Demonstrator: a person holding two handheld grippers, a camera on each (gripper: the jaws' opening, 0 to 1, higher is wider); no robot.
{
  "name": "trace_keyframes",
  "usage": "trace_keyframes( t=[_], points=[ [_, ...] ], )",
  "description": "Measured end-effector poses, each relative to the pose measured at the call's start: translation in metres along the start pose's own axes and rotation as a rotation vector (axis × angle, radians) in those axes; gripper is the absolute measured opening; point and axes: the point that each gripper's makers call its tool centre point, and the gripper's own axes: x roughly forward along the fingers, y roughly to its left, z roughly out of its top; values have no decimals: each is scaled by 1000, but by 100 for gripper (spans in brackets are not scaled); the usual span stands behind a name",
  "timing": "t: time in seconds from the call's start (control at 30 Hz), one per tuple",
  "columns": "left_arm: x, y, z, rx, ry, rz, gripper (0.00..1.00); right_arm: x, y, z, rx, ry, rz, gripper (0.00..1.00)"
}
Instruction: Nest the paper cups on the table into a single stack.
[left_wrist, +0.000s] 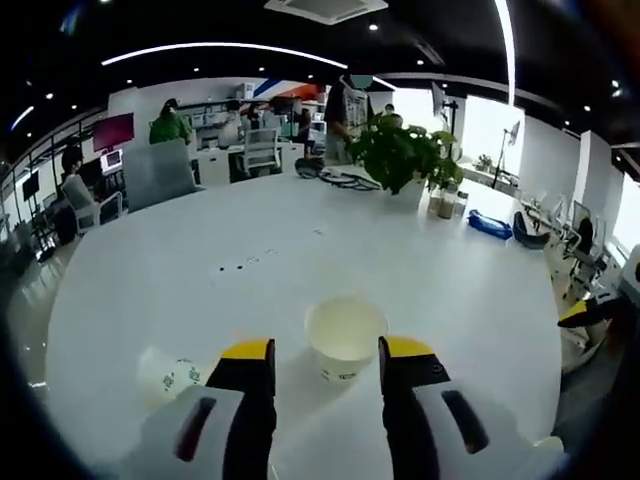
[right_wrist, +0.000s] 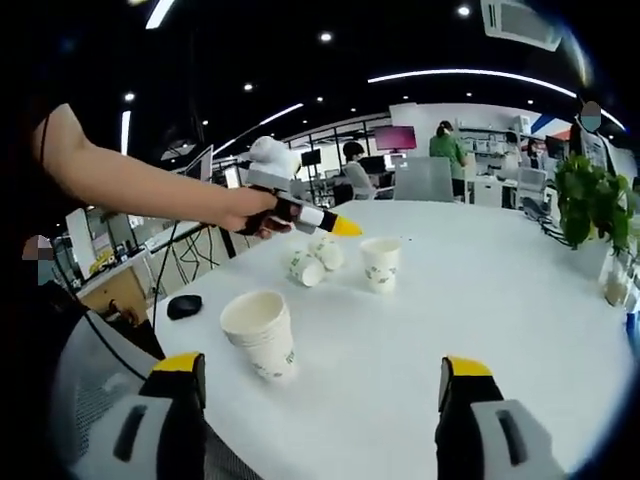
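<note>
Left gripper (left_wrist: 325, 362) gapes empty around an upright cup (left_wrist: 345, 340), lower centre. Right gripper (right_wrist: 318, 382) gapes empty; cup stack (right_wrist: 260, 335) lower left on the bench (right_wrist: 480, 290).

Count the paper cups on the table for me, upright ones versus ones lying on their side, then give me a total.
Upright cups: 2, the near cup and the far cup
Cups lying on their side: 2, one and another
Total: 4, on the table

Stacked cups (right_wrist: 262, 335) sit on the table (right_wrist: 480, 300) nearest the right gripper view; upright cup (right_wrist: 380, 263) behind at 1 o'clock, two tipped cups (right_wrist: 312, 260) just left of it.
</note>
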Motion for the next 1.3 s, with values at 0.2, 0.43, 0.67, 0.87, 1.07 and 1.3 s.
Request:
trace_keyframes(
  t=[0.2, 0.43, 0.67, 0.87, 1.07, 1.3],
  points=[
    [9, 4, -8, -65, 24, 5, 35, 1, -1, -2, 6, 8, -2, 98],
    [18, 3, -14, -93, 46, 16, 29, 1, -2, -4, 16, 16, -6, 97],
    [30, 8, -19, -138, 64, 20, 24, 2, -1, -6, 14, 26, -3, 96],
    [37, 10, -19, -149, 67, 21, 17, 2, -1, -9, 13, 36, -6, 96],
    [40, 7, -23, -144, 77, 26, 9, 2, -4, -11, 22, 43, -11, 95],
    [39, 6, -25, -143, 83, 17, 2, 2, -4, -12, 17, 49, -10, 94]
  ],
)
